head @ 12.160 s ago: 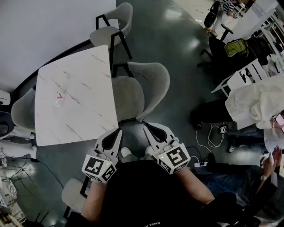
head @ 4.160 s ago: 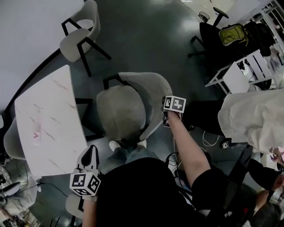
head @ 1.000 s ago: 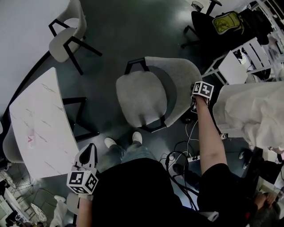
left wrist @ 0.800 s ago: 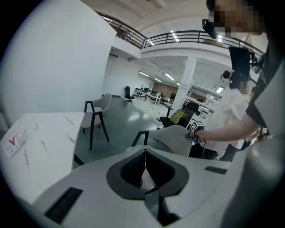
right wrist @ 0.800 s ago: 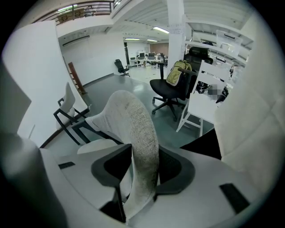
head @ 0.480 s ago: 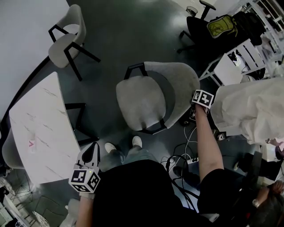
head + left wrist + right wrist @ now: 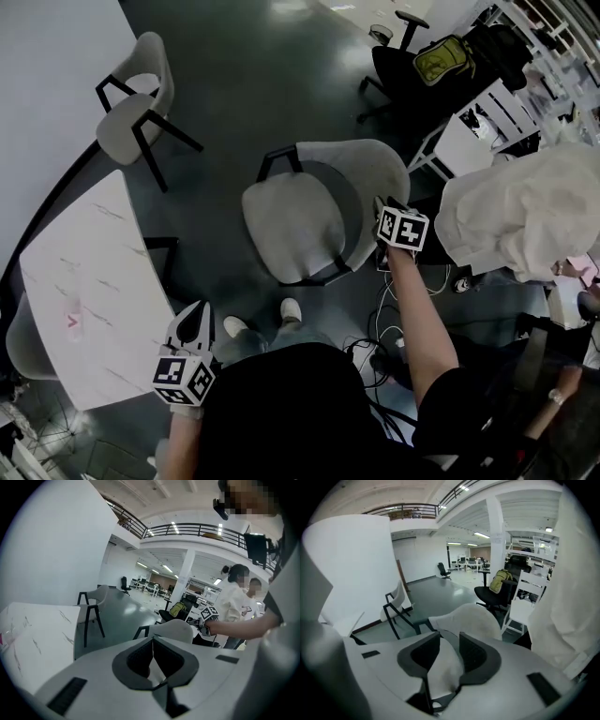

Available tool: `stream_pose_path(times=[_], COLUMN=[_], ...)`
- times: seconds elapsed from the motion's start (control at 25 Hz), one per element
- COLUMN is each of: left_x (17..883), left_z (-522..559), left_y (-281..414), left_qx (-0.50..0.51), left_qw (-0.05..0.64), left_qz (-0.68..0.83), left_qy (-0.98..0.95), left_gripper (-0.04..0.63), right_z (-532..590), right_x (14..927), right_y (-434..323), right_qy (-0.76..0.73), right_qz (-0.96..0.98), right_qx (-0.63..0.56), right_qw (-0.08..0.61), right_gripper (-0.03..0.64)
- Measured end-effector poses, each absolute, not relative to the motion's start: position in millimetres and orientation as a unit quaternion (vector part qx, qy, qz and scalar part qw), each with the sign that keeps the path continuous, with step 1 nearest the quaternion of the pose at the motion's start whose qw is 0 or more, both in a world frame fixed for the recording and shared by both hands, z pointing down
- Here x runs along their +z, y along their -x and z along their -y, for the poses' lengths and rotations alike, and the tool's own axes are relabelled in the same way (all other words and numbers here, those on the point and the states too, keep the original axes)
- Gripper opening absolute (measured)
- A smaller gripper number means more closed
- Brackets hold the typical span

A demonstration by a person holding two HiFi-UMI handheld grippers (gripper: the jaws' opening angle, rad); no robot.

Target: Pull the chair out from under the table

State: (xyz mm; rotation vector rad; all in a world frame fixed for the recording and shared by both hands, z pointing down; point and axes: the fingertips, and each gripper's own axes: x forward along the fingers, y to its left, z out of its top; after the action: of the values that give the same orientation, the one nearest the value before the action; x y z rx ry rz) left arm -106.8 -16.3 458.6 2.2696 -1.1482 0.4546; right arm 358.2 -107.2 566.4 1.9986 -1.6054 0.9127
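The grey shell chair (image 7: 291,230) stands on the dark floor, well out from the white marble table (image 7: 84,281). My right gripper (image 7: 389,217) hovers at the right edge of the chair's backrest (image 7: 370,183). In the right gripper view its jaws (image 7: 449,641) stand apart and are closing. The backrest (image 7: 468,618) shows through the gap, and the pads do not press on it. My left gripper (image 7: 197,314) hangs low by the table's near corner. Its jaws (image 7: 153,641) are shut on nothing, pointing toward the chair (image 7: 171,630).
A second grey chair (image 7: 131,98) stands at the far left. A black office chair with a yellow-green backpack (image 7: 436,58) and a white rack (image 7: 478,131) are behind. A white-clad person (image 7: 511,211) is at the right. Cables (image 7: 394,319) lie by my feet (image 7: 286,309).
The chair, once tucked under the table, now stands out from it. Over the last second my right gripper rose off the backrest's edge and came nearer; the left barely moved.
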Motion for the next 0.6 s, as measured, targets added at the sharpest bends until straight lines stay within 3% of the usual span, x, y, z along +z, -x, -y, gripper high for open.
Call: stream_pose_path(times=[0.36, 0.6], left_x=[417, 380], left_z=[38, 53], left_y=[115, 103], left_qx=[0.111, 0.068], left_qw=[0.252, 0.226], left_qz=[0.413, 0.386], left_qy=[-0.868, -0.892], left_gripper=[0.005, 0.005], right_z=[108, 100], right_x=[453, 387], right_y=[-216, -133], right_qy=[-0.672, -0.629], right_qz=[0.688, 0.752], right_qx=[0.242, 0.179], right_qw=[0.126, 0.083], right_gripper=[0.074, 0.063])
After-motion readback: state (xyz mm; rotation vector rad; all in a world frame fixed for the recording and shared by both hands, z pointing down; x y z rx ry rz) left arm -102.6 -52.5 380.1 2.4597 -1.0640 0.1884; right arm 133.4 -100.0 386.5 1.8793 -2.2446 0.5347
